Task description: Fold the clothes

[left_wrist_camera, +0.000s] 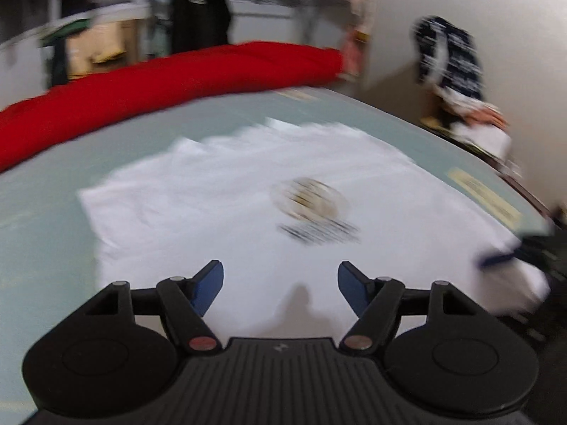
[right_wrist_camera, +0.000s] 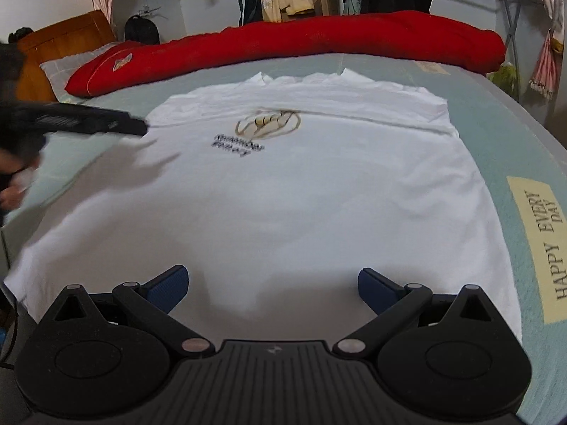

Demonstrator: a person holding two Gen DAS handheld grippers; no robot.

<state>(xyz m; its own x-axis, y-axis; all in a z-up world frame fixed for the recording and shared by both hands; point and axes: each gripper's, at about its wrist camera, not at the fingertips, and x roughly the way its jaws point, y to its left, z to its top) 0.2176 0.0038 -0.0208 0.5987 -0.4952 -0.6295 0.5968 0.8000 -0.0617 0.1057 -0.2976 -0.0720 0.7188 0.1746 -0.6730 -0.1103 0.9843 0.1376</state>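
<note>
Your right gripper (right_wrist_camera: 273, 288) hangs over the near hem of the shirt (right_wrist_camera: 301, 194), fingers spread wide and holding nothing. Your left gripper (left_wrist_camera: 280, 288) sits over the same shirt from the left side, fingers likewise spread and empty; its view is smeared by motion, so treat detail there as uncertain. In the right view the left gripper reaches in toward the shirt's left shoulder.

The shirt lies flat on the bed (right_wrist_camera: 496, 134), print (right_wrist_camera: 265, 125) up, collar at the far end, hem nearest you. The sleeves appear to be tucked in or lying close to the body; the pictures do not settle this. A shallow crease runs across the chest beside the print.

To fold well from this layout:
- Lower each gripper until one finger slides under the cloth edge, then close on a single layer pair only.
- Grip at matching points on the left and right so the fold line runs straight.
- Lift low and carry the edge evenly; thin cotton will sag and drag in the middle.

Beyond the collar a red quilt (right_wrist_camera: 301, 42) lies along the far edge, near the shirt but apart. Keep folds short of it. A label (right_wrist_camera: 542, 248) sits on the sheet at right. Further back stand boxes and hanging clothes, well clear.
</note>
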